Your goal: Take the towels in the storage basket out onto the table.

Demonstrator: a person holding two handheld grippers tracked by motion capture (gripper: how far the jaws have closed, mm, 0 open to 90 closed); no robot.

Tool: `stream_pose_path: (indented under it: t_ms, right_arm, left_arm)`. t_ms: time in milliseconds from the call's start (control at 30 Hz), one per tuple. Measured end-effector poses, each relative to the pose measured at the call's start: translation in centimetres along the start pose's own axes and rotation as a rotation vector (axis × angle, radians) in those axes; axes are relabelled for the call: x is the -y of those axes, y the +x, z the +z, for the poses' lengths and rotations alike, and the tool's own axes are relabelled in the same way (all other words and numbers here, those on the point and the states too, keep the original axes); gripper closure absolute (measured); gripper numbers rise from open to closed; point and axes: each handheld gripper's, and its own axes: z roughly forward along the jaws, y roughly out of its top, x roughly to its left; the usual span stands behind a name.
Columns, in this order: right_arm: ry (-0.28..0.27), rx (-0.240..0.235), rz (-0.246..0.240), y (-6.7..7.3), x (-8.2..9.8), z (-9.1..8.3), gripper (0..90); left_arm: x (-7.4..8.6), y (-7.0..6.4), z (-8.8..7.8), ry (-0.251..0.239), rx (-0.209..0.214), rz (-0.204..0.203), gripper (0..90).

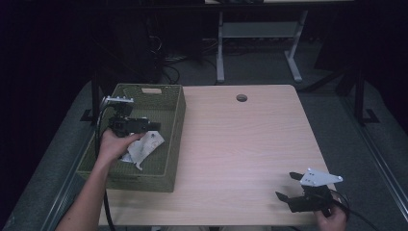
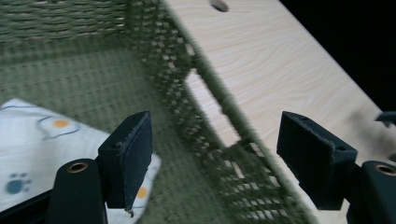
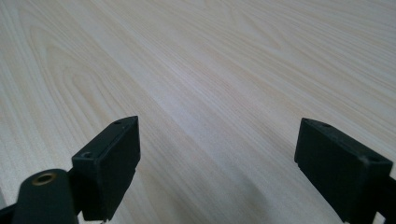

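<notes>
A person's left forearm reaches into the green woven basket [image 1: 173, 139], left gripper [image 1: 156, 126] jaws wide above the white patterned cloth [image 1: 144, 147]; right gripper [image 1: 287, 186] rests wide open near the table's [image 1: 240, 139] corner.

White printed cloth [image 1: 144, 147] crumpled in green basket [image 1: 171, 144].

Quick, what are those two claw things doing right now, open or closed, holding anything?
Left gripper: open, holding nothing, above the white patterned cloth in the green woven basket.
Right gripper: open, holding nothing, over the pale wooden table.
</notes>
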Motion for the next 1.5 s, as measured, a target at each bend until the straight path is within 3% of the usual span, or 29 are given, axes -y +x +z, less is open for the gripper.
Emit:
stream_pose_path:
  t_ms: [400,567,667,867,933,1000,1133,1300,1500]
  right_arm:
    - [-0.005,0.001,0.009,-0.2,0.2,-0.1,14.0]
    - [-0.003,-0.001,0.005,-0.1,0.1,0.0,14.0]
    - [-0.007,-0.001,-0.003,-0.1,0.1,-0.1,14.0]
    - [-0.007,-0.002,0.002,0.0,0.2,-0.2,14.0]
    - [-0.008,-0.008,-0.001,0.1,0.1,-0.1,14.0]
    - [-0.002,-0.010,-0.002,0.3,0.0,-0.1,14.0]
    - [-0.003,-0.014,-0.013,0.4,0.0,0.0,14.0]
    - [-0.008,-0.018,-0.021,0.5,-0.1,0.0,14.0]
    - [-0.014,-0.019,-0.015,0.5,0.0,-0.1,14.0]
  left_arm:
    - [0.2,2.6,1.2,0.058,-0.102,-0.047,29.7]
    - [0.3,3.4,1.8,0.110,-0.146,-0.052,29.9]
    - [0.4,4.2,2.3,0.143,-0.187,-0.080,29.8]
    - [0.6,4.9,3.0,0.175,-0.254,-0.102,29.4]
    - [0.8,5.4,3.7,0.227,-0.279,-0.130,29.5]
    - [0.9,5.5,4.0,0.259,-0.323,-0.111,29.6]
    - [1.1,5.8,4.8,0.324,-0.363,-0.105,29.6]
    - [1.5,5.8,6.0,0.444,-0.428,-0.061,30.7]
    - [1.6,5.7,7.1,0.501,-0.445,-0.041,35.0]
